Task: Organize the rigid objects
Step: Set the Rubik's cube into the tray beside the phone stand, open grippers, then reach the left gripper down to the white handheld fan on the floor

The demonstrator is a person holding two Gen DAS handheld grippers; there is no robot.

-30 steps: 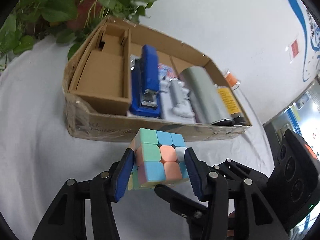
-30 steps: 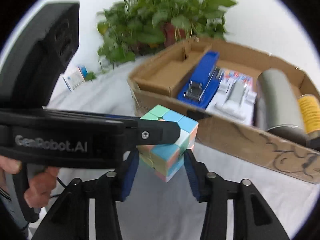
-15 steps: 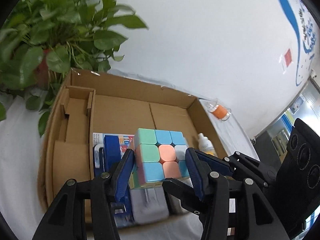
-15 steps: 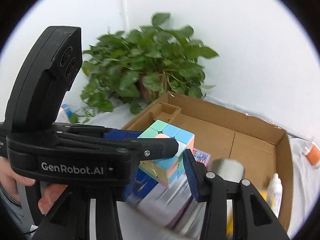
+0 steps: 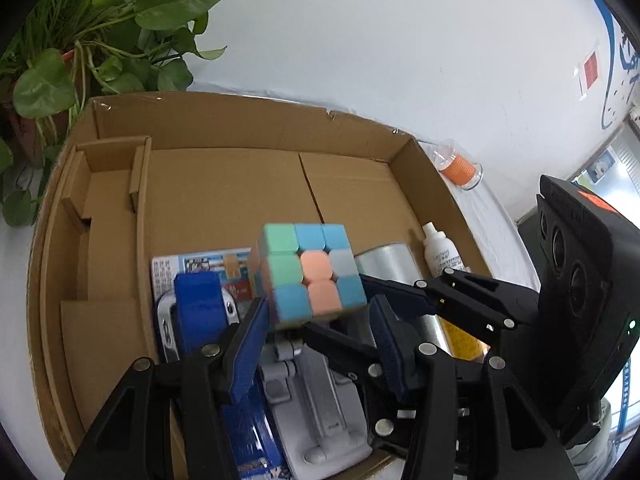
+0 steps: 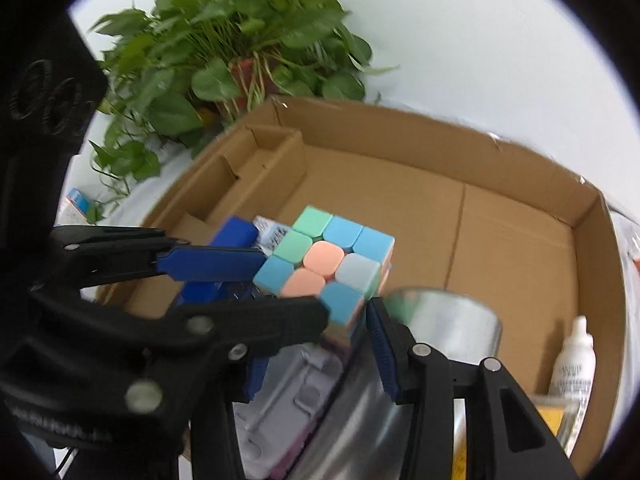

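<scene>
Above the box's [image 5: 224, 200] bare floor, cube [image 5: 310, 278]

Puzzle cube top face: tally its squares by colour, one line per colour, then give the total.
Top face of the puzzle cube, held over the cardboard box:
Blue: 4
Green: 2
Orange: 2
Grey-white: 1
Total: 9

A white-covered table [image 5: 16, 264] is seen bearing an open cardboard box [image 5: 248, 120]. A potted plant [image 5: 60, 56] is stood just behind the box's far left corner. A clear cup with orange contents [image 5: 460, 166] is laid beside the box's far right corner.
</scene>
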